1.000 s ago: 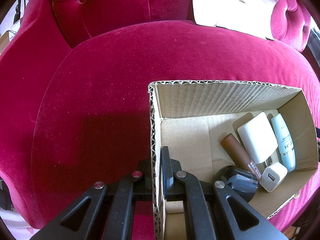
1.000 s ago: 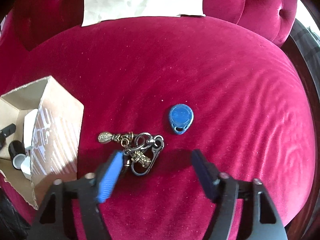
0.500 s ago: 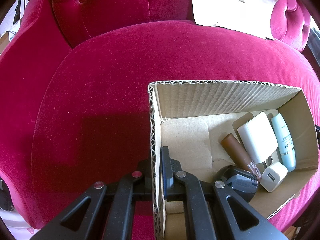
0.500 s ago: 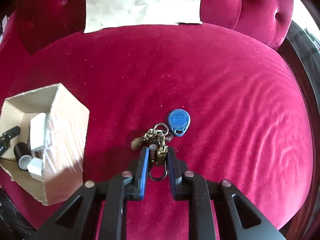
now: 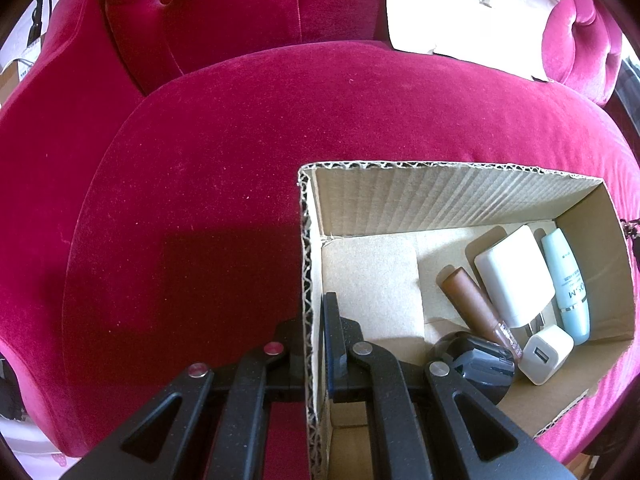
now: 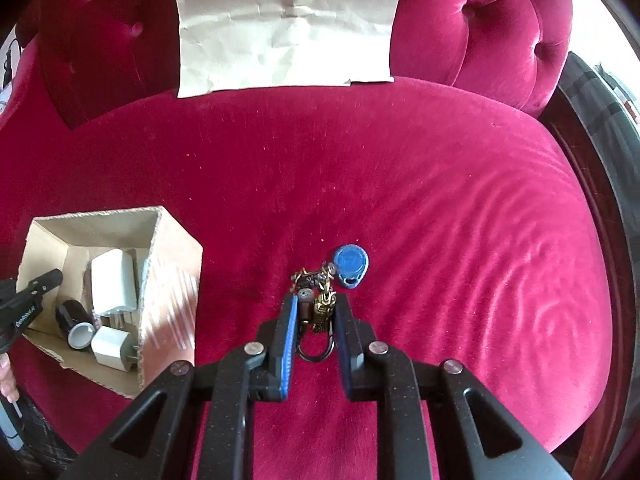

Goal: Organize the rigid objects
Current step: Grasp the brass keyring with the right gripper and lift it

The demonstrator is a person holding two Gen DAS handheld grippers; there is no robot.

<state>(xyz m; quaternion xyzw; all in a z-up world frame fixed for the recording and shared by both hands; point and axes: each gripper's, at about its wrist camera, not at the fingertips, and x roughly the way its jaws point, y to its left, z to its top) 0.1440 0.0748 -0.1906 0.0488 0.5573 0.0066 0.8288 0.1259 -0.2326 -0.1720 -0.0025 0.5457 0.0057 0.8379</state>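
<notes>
My right gripper [image 6: 315, 308] is shut on a brass keychain bunch [image 6: 316, 312] with a blue oval fob [image 6: 351, 266] hanging from it, lifted above the red velvet seat. My left gripper [image 5: 308, 316] is shut on the left wall of a cardboard box [image 5: 306, 264], one finger inside and one outside. The box [image 6: 170, 280] holds a white charger [image 5: 510, 276], a small white adapter [image 5: 546, 354], a brown tube [image 5: 472, 300], a pale blue tube [image 5: 566, 284] and a black round object [image 5: 476, 364].
The red velvet sofa seat [image 6: 440, 200] spreads around the box. A sheet of brown paper [image 6: 284, 20] leans on the tufted backrest. A dark wooden sofa edge [image 6: 592, 184] runs along the right.
My right gripper closed on the keychain bunch and lifted it, drawing the blue fob in with it. The left gripper has kept its hold on the box wall.
</notes>
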